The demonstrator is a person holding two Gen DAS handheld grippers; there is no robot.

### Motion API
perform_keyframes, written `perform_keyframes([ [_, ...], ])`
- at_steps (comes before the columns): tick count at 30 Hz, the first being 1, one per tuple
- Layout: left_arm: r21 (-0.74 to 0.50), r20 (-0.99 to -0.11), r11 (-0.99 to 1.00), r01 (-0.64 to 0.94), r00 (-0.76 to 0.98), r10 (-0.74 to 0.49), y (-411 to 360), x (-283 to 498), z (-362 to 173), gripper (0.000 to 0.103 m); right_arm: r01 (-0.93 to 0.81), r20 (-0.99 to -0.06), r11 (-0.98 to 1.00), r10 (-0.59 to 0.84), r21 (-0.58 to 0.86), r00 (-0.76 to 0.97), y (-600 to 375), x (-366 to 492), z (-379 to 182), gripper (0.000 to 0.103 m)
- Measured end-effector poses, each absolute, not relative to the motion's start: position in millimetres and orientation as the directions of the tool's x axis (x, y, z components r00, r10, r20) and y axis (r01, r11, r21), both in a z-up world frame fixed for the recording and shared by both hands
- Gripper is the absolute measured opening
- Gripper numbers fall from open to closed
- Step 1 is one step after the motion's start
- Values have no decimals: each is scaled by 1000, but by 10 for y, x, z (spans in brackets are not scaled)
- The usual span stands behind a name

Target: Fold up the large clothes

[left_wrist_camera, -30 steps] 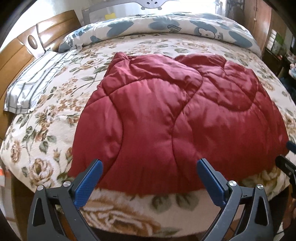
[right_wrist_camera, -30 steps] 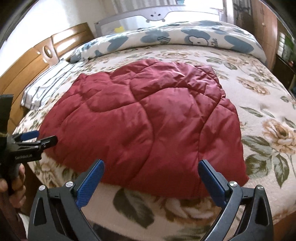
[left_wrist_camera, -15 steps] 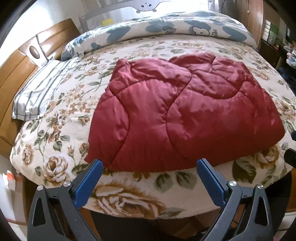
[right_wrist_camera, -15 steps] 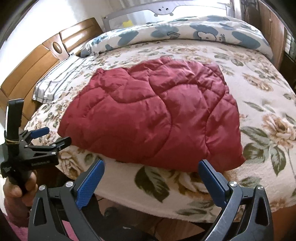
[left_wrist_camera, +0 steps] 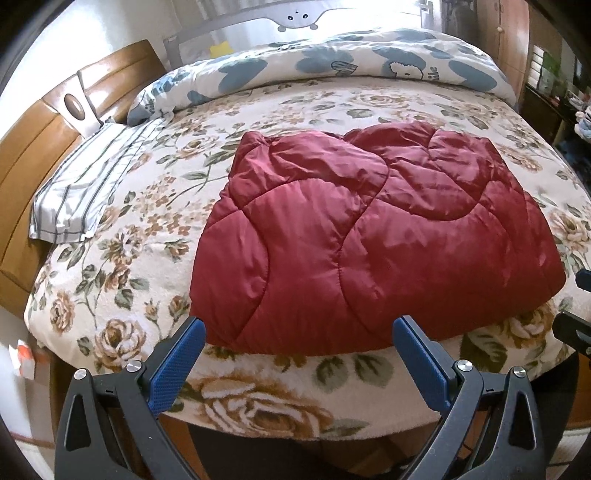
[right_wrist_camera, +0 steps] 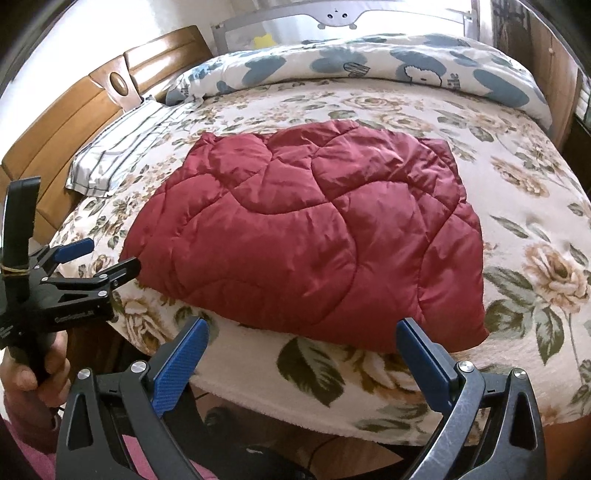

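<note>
A dark red quilted jacket (left_wrist_camera: 369,236) lies folded into a thick bundle on the flowered bed cover (left_wrist_camera: 155,206), close to the near edge; the right wrist view shows the jacket (right_wrist_camera: 314,236) too. My left gripper (left_wrist_camera: 301,354) hovers open just off the bed edge, in front of the jacket's near hem, holding nothing. My right gripper (right_wrist_camera: 303,354) is also open and empty, off the bed edge before the jacket's near right corner. The left gripper (right_wrist_camera: 99,258) shows from the side in the right wrist view, held by a hand (right_wrist_camera: 40,373).
A striped pillow (left_wrist_camera: 85,188) lies at the left by the wooden headboard (left_wrist_camera: 48,122). A rolled blue-patterned duvet (left_wrist_camera: 332,62) runs along the far side. A grey bed rail (right_wrist_camera: 336,14) stands behind it. Wooden cabinets (left_wrist_camera: 513,33) stand at the right.
Both grippers have drawn back from the jacket toward the near bed edge and risen, so the jacket looks smaller and more bed shows. Both stayed open; the jacket has not moved.
</note>
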State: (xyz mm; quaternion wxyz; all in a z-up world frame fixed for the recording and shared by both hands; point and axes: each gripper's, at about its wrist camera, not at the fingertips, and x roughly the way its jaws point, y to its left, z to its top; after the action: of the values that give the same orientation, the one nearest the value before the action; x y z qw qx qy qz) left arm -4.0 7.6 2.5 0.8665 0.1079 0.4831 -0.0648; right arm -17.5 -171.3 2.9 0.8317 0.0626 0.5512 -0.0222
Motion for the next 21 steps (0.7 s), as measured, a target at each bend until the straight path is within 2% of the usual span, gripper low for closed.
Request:
perform_keyframes([
  [21, 119, -865, 969, 216, 502, -6, 32, 157, -89, 102, 100, -923, 992, 37, 81, 382, -1711, 57, -51, 102],
])
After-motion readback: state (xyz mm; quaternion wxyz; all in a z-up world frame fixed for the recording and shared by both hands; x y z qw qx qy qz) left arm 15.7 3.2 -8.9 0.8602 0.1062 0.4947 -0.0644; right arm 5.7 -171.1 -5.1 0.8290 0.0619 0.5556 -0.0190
